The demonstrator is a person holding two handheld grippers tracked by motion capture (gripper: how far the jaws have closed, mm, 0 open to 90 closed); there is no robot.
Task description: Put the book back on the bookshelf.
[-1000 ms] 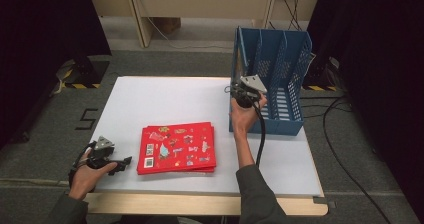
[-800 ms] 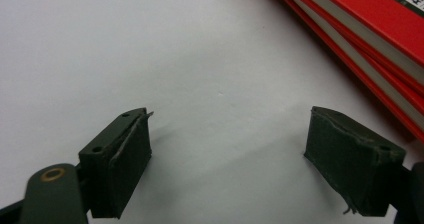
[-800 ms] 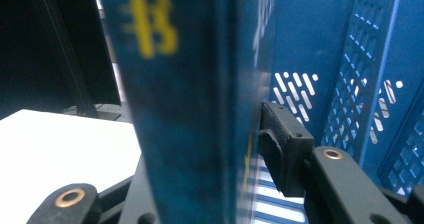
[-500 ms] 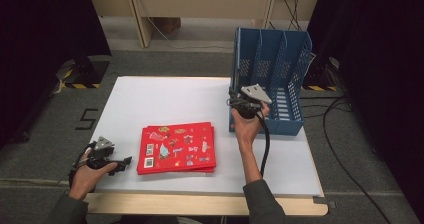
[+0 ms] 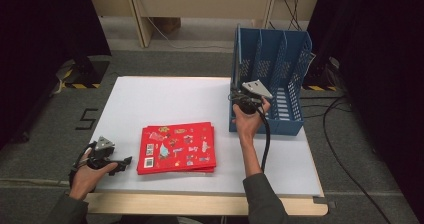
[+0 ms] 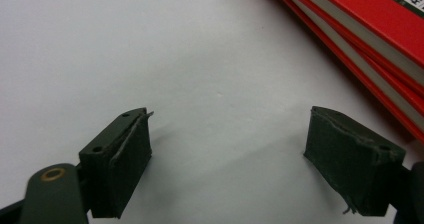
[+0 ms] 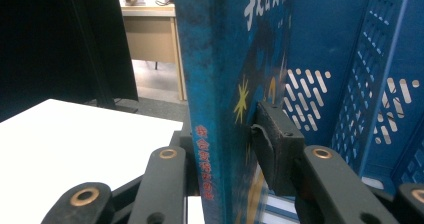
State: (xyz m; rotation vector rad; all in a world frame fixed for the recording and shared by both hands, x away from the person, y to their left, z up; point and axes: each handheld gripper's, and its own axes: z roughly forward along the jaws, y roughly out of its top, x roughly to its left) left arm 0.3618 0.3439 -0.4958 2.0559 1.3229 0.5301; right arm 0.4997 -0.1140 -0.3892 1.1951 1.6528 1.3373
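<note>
The right tool (image 7: 235,149) clamps a blue book (image 7: 220,84) upright, probably to slide it into the blue rack (image 5: 280,69) at two o'clock on the desk (image 5: 165,99). The left tool (image 6: 230,159) rests released beside the red books (image 5: 177,146).

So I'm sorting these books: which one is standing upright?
The blue book, clamped upright in the right gripper at the blue rack; the red books lie flat.
</note>
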